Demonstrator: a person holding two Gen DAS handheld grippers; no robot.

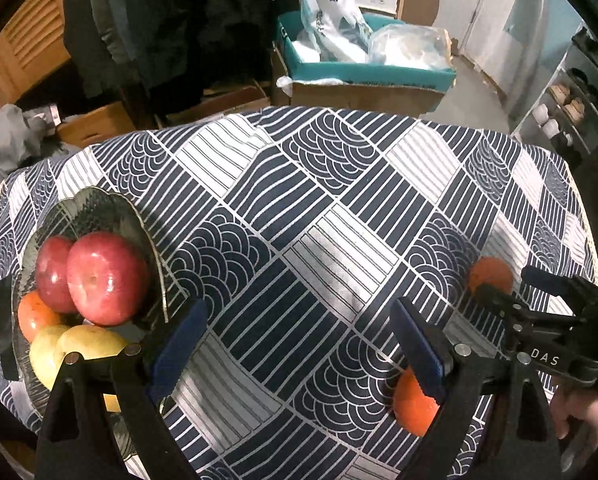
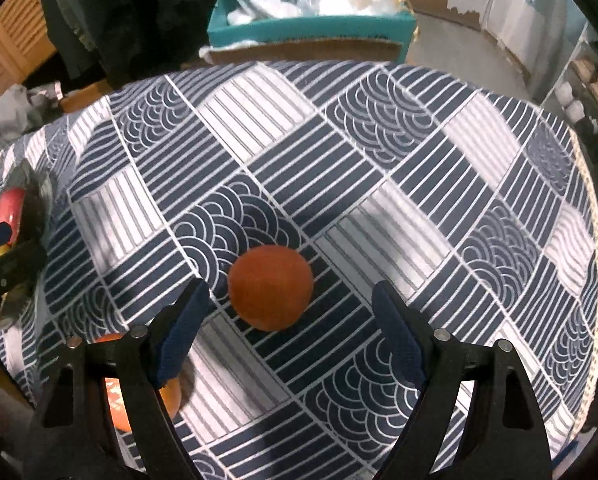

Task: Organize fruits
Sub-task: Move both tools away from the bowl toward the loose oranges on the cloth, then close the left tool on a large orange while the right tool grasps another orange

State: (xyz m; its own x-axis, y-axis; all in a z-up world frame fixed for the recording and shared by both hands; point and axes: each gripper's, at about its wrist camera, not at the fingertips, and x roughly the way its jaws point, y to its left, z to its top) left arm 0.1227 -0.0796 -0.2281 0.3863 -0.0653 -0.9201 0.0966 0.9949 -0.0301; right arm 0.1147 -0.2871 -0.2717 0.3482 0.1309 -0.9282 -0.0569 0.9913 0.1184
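Note:
A glass plate (image 1: 99, 208) at the table's left holds two red apples (image 1: 107, 276), an orange fruit (image 1: 35, 316) and yellow pears (image 1: 87, 344). My left gripper (image 1: 299, 344) is open and empty over the cloth, right of the plate. One orange (image 1: 413, 408) lies by its right finger; another orange (image 1: 493, 274) lies farther right, behind my right gripper (image 1: 503, 292). In the right wrist view my right gripper (image 2: 291, 320) is open, with that orange (image 2: 271, 286) just ahead between its fingers. The other orange (image 2: 171, 396) sits behind its left finger.
The table wears a blue and white patterned cloth (image 1: 319, 216). Beyond its far edge stand a teal box (image 1: 363, 72) with plastic bags, cardboard boxes and dark hanging clothes. A shoe rack (image 1: 567, 108) is at the right. The plate's edge (image 2: 39, 196) shows in the right wrist view.

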